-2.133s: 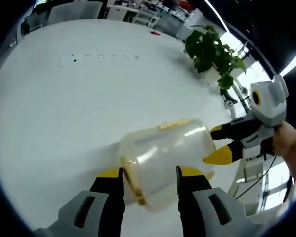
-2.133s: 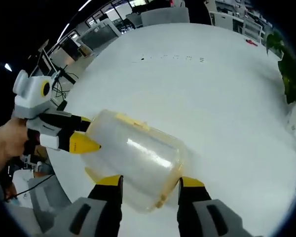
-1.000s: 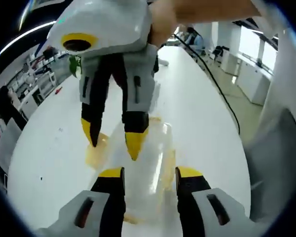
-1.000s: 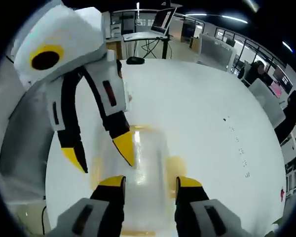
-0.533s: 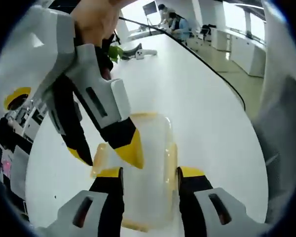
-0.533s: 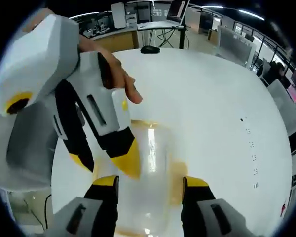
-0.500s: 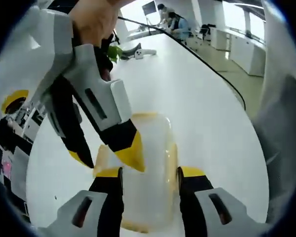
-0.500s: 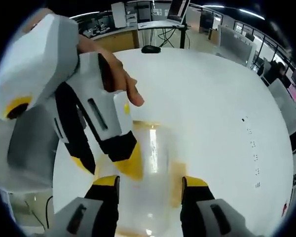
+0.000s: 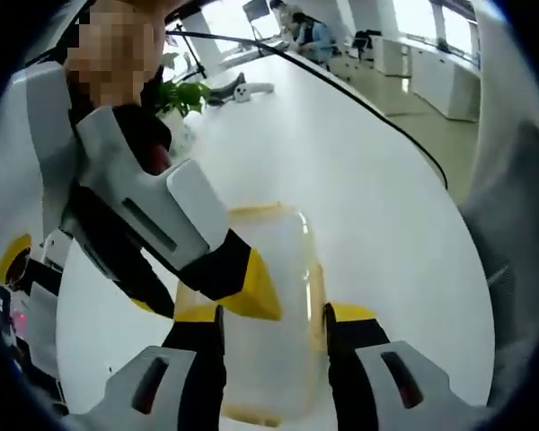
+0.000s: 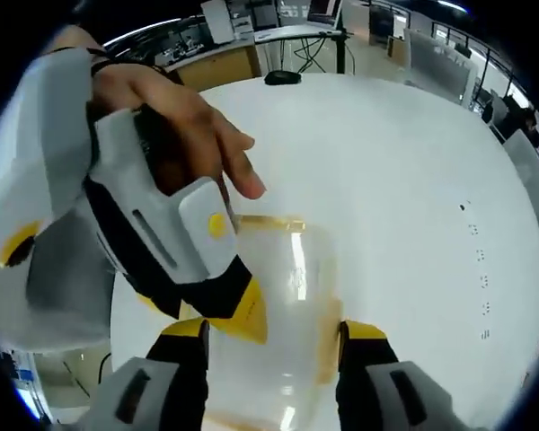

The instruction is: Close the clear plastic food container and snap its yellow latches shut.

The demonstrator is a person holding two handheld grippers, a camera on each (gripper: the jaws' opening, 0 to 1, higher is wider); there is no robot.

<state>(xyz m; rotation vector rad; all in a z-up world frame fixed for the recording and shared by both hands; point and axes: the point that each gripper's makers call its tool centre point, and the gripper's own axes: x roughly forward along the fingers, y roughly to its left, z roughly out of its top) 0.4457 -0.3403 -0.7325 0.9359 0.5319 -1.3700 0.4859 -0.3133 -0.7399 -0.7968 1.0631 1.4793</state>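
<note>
Fingers of the left gripper (image 9: 272, 316) and right gripper (image 10: 273, 330) stood wide, straddling the clear container (image 9: 274, 269) near the white table's (image 9: 377, 197) edge.

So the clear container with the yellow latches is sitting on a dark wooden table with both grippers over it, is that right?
Not quite. The table is white, not dark wood; the right gripper view shows it plainly. The rest holds: the clear container with its yellow latches sits on it, with the right gripper and the left gripper both over it.
</note>
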